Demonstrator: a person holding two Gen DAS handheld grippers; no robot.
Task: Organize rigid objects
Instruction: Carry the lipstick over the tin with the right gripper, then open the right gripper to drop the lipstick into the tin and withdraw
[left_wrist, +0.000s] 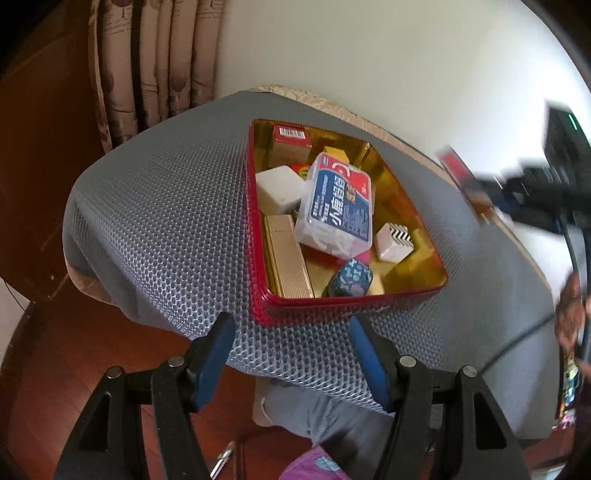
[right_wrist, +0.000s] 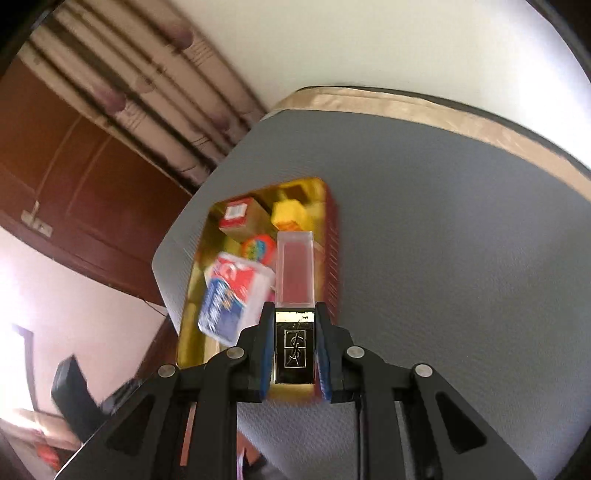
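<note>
A red tin box (left_wrist: 258, 236) with a gold inside sits on a grey mesh mat and holds several small items, topped by a clear floss-pick box (left_wrist: 338, 206). My left gripper (left_wrist: 291, 328) is open and empty, just in front of the tin's near edge. My right gripper (right_wrist: 295, 325) is shut on a lip-gloss tube (right_wrist: 295, 269) with a clear red body and a gold cap, held above the tin's near right part (right_wrist: 332, 258). The right gripper also shows as a blurred dark shape at the right of the left wrist view (left_wrist: 532, 184).
The grey mat (left_wrist: 155, 206) covers a small table with a beige cloth edge (right_wrist: 424, 107). A white wall, a curtain (left_wrist: 155, 55) and a dark wood door stand behind. Reddish wood floor lies below, with cloth items near the table's foot.
</note>
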